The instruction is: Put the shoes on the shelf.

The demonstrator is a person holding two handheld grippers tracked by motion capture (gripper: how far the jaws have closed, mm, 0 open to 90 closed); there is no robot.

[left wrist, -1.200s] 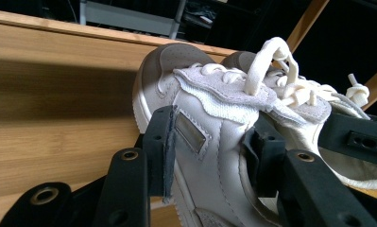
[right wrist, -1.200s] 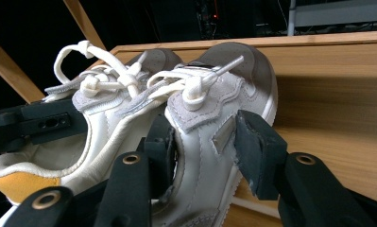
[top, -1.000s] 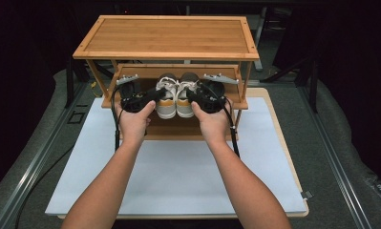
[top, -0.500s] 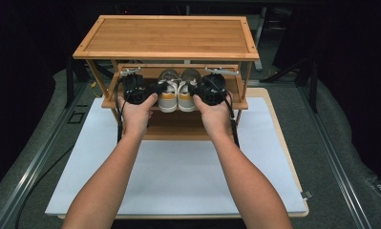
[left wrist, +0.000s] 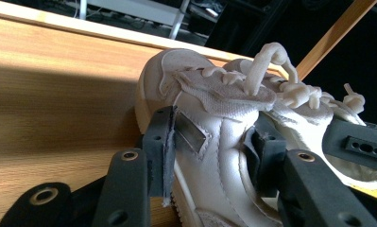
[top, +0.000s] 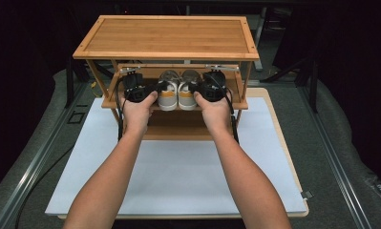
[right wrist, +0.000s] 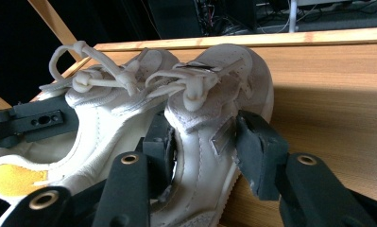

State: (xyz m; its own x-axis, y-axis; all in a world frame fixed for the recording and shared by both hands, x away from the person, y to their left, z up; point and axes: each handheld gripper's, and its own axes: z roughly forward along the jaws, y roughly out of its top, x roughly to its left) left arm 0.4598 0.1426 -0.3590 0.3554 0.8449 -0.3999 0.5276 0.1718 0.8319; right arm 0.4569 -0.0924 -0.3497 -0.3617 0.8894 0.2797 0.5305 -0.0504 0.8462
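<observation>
Both hands had pushed forward since the earlier frames, carrying the pair of sneakers from the front lip of the rack's middle shelf (top: 112, 101) deeper under the top board (top: 166, 37).

Forearms reached straight up the white mat (top: 178, 176), wrists level. The left gripper (top: 139, 89) pointed inward near the shelf's left edge, its jaws half-spread and pressed on the sides of the left sneaker (top: 167, 94); in the left gripper view the pads (left wrist: 163, 142) clamped the white upper just below the laces. The right gripper (top: 208, 88) mirrored it near the shelf's right edge, jaws half-spread and gripping the right sneaker (top: 188, 93) across its midfoot.

Both shoes sat side by side, touching, at the middle of that shelf, heels with yellow tabs toward the front edge. The rack's front posts (top: 248, 76) stood just outside each gripper, and the top board overhung the toes. A lower shelf (top: 178, 126) lay beneath.
</observation>
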